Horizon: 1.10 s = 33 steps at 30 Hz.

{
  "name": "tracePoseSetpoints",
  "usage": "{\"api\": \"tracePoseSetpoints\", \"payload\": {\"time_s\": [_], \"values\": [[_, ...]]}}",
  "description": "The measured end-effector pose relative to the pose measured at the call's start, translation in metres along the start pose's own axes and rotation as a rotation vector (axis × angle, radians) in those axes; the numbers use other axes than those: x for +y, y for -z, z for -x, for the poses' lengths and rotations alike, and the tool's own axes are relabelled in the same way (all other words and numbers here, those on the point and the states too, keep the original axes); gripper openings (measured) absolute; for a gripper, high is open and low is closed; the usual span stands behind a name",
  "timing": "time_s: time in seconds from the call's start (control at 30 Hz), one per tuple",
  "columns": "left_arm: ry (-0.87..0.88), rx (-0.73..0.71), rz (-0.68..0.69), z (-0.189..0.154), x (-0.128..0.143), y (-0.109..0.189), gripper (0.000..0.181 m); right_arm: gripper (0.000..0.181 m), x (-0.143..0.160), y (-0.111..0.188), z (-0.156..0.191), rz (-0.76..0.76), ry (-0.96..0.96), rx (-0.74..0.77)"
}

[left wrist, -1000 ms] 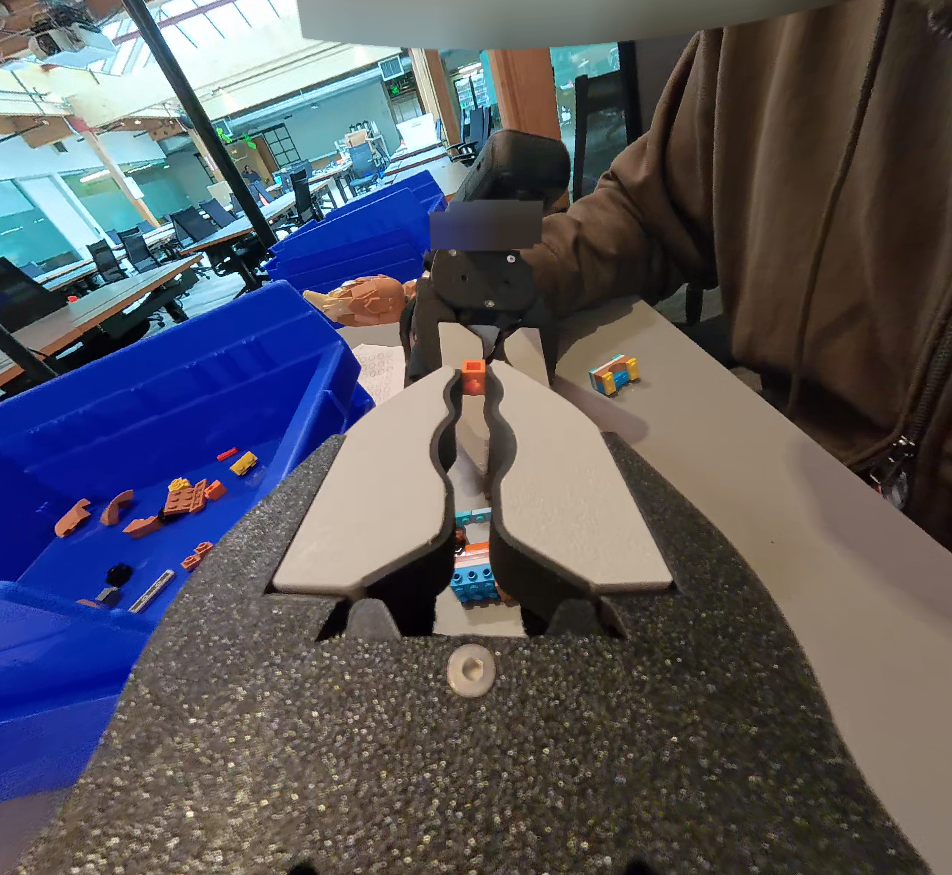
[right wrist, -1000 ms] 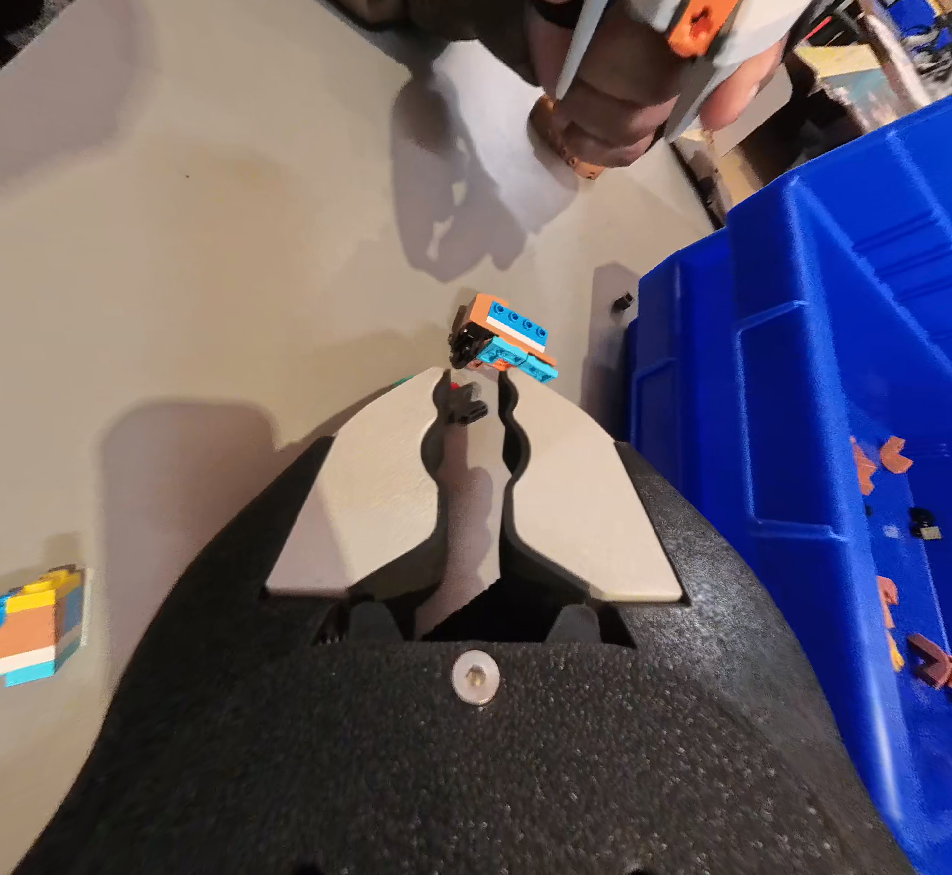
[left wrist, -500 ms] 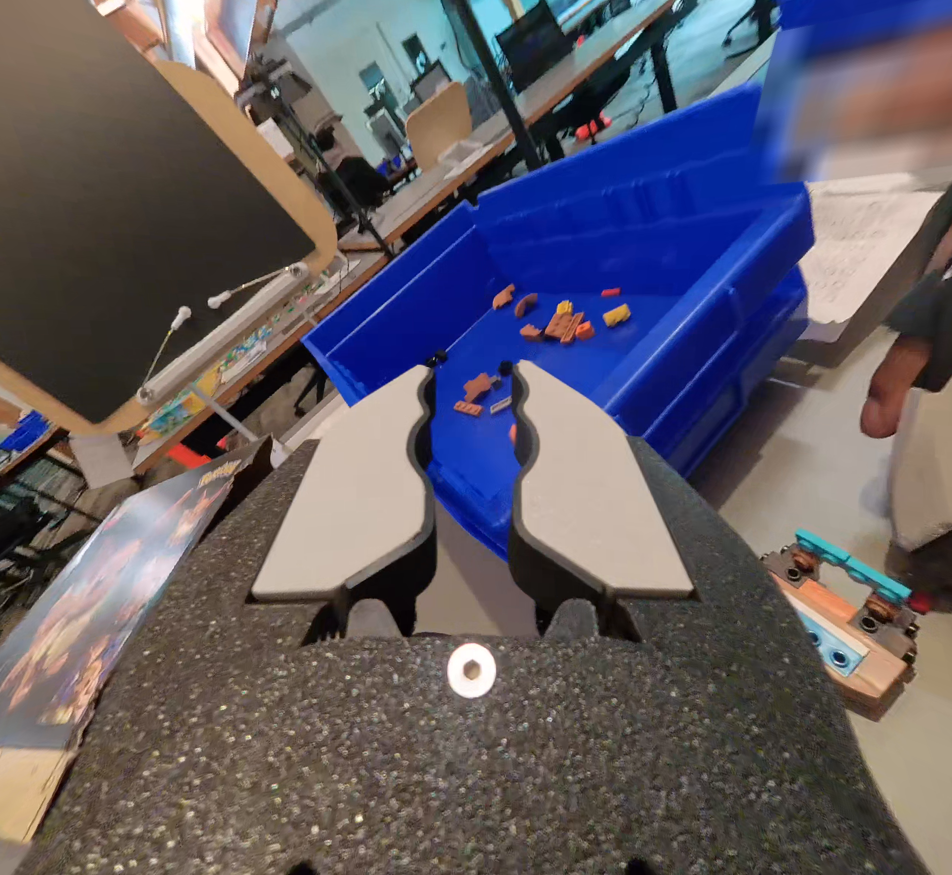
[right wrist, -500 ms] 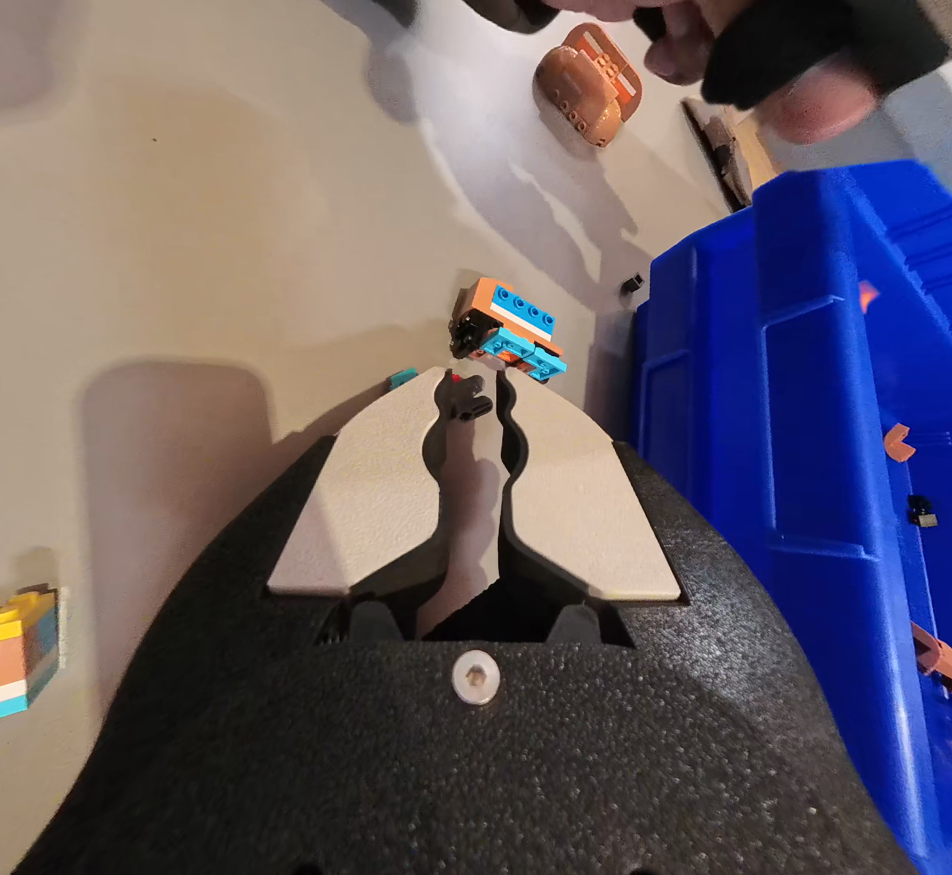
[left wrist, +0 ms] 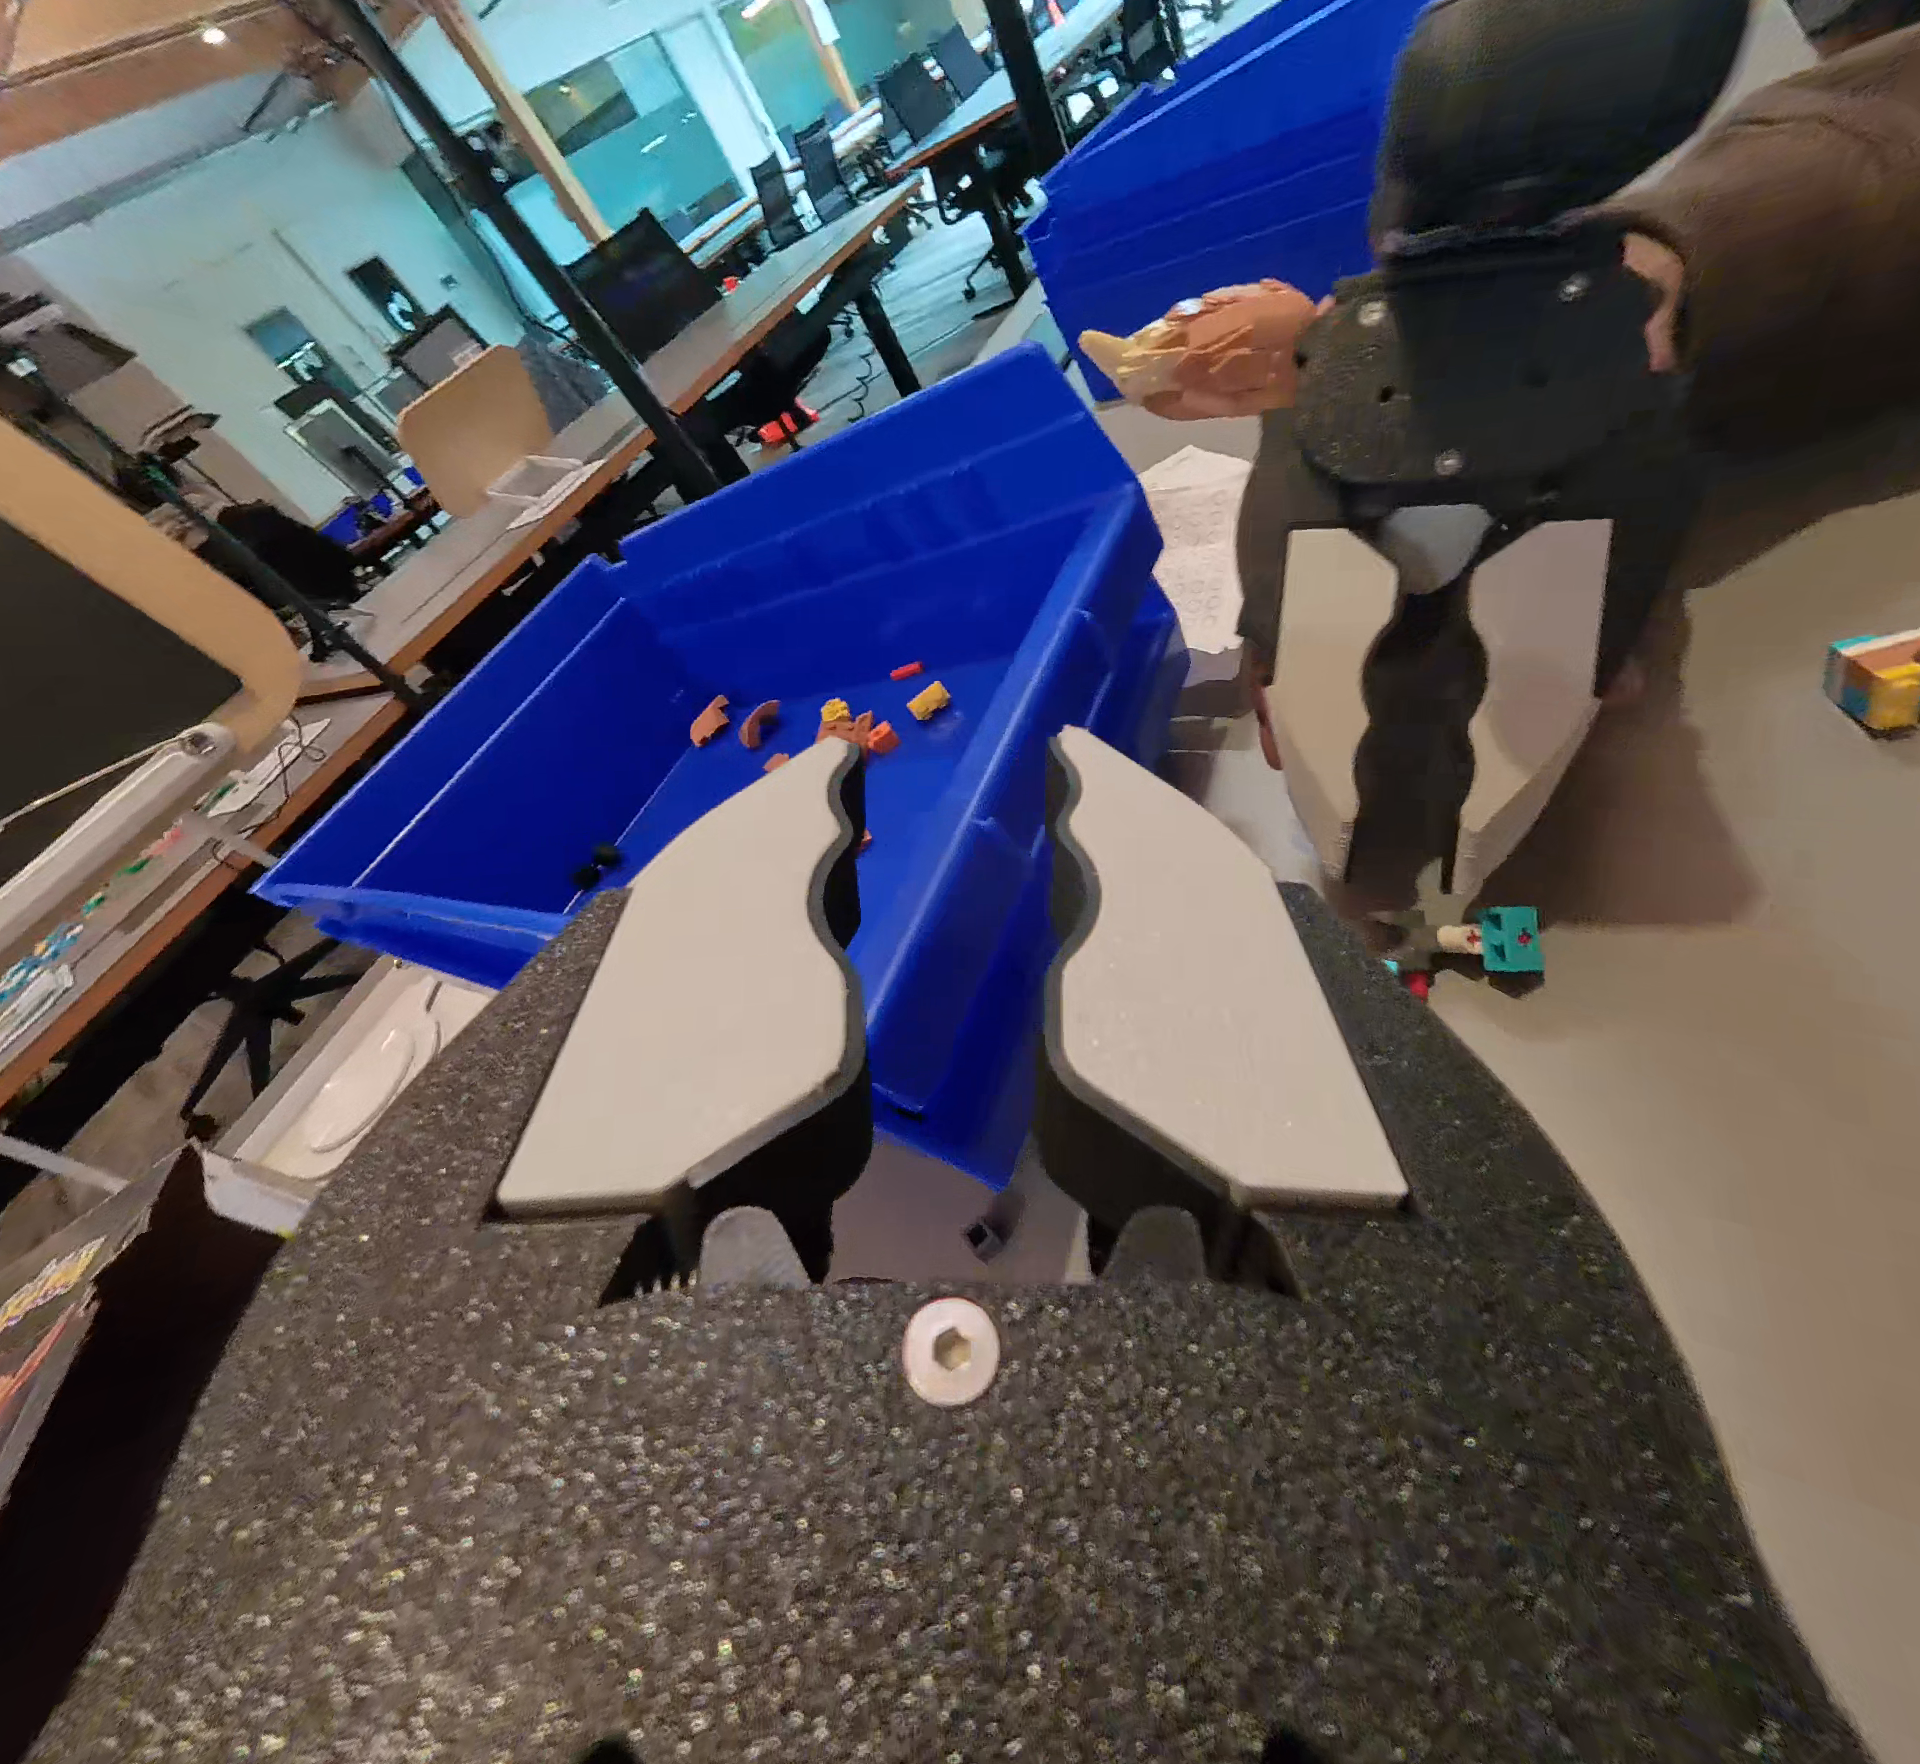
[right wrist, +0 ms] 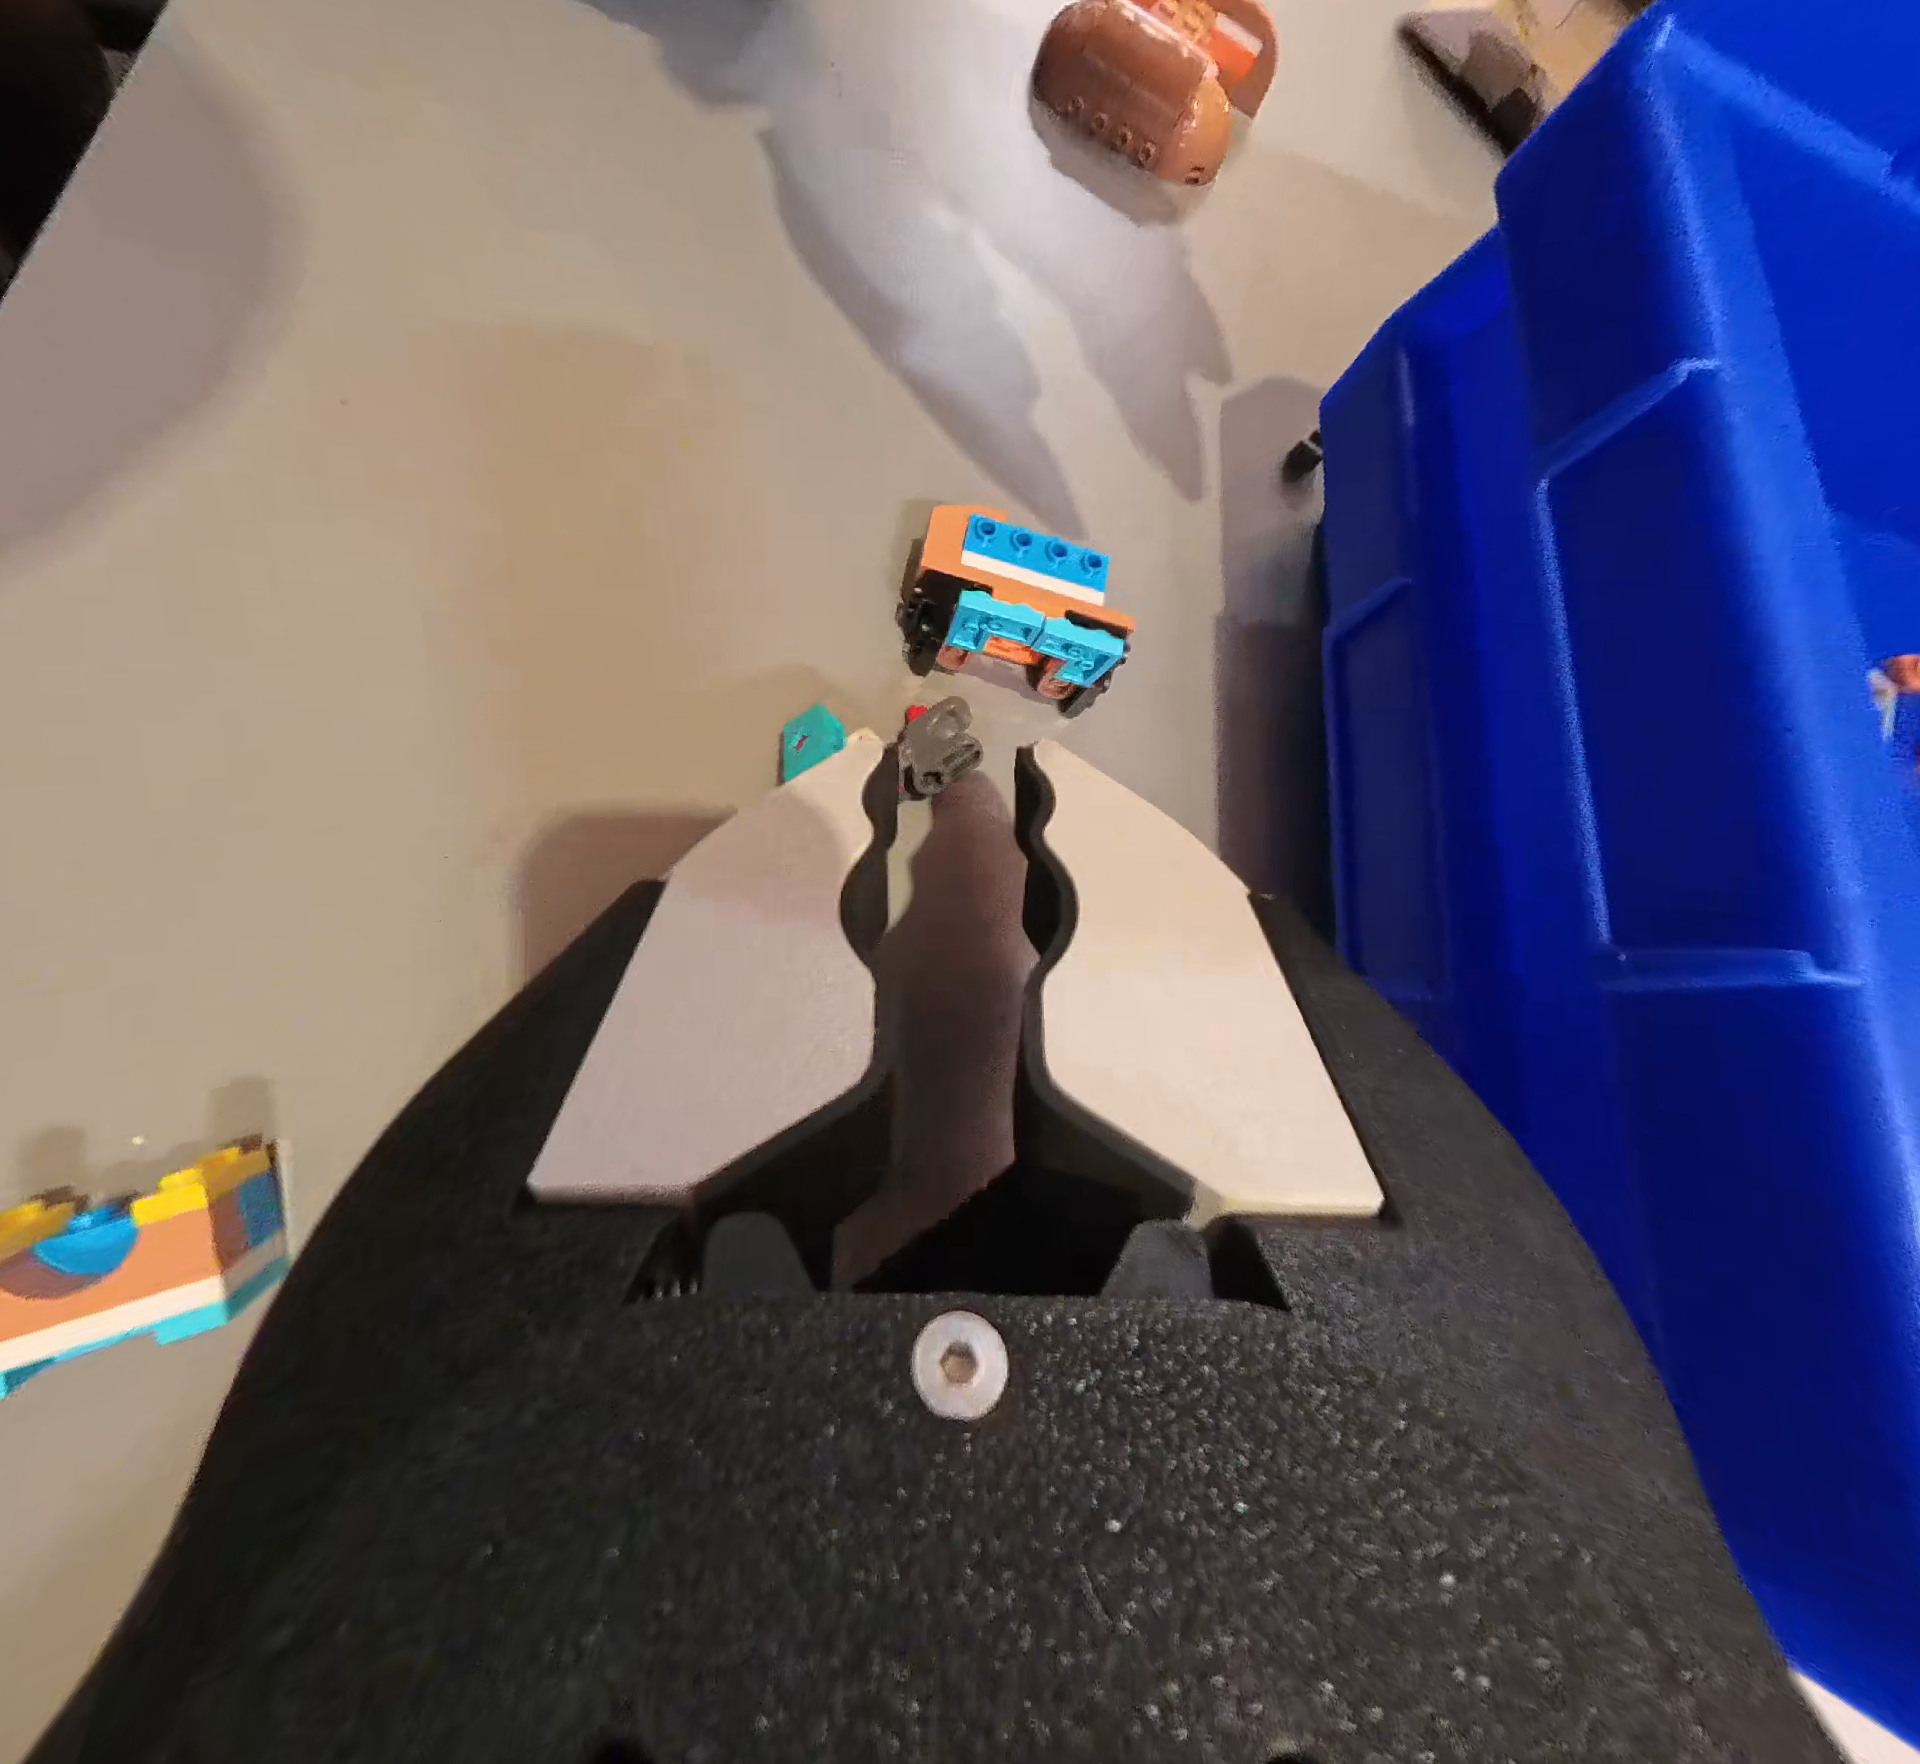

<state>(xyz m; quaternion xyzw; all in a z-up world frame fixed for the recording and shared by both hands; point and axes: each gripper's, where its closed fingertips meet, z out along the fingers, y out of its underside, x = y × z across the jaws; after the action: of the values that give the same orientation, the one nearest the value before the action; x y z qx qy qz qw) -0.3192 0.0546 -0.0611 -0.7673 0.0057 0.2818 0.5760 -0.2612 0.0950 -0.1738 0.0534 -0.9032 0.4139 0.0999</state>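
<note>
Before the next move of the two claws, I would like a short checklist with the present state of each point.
1. Left claw open and empty: ok.
2. Left claw clear of the blue bin wall: cannot tell.
3. Right claw open: ok, a gap shows.
4. Small grey piece between the right claw's tips: ok, it lies on the table.
5. Grey piece gripped: not ok.
6. Orange-and-blue brick build apart from the right claw: ok, just beyond the tips.

The left gripper [left wrist: 954, 784] is level, its jaws apart and empty; the right gripper [right wrist: 951, 764] points down, jaws a little apart, holding nothing
</note>
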Motion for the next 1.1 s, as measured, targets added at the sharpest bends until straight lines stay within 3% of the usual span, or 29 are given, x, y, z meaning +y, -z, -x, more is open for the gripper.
{"api": "tracePoseSetpoints", "payload": {"time_s": [0.23, 0.67, 0.9, 1.1], "values": [[-0.157, 0.131, 0.049, -0.037, 0.006, -0.009, 0.027, 0.021, 0.006, -0.016, 0.002, 0.026, -0.287, -0.096], [-0.147, 0.185, 0.084, -0.049, 0.017, -0.015, 0.026, 0.013, 0.001, -0.014, -0.001, -0.017, -0.614, -0.205], [-0.111, 0.25, 0.104, -0.058, 0.025, -0.016, 0.026, 0.008, -0.001, -0.011, 0.005, -0.013, -0.557, -0.236], [0.084, 0.399, 0.101, -0.07, 0.03, -0.013, 0.027, 0.007, -0.034, 0.026, -0.018, -0.307, -0.429, -0.176]]}}
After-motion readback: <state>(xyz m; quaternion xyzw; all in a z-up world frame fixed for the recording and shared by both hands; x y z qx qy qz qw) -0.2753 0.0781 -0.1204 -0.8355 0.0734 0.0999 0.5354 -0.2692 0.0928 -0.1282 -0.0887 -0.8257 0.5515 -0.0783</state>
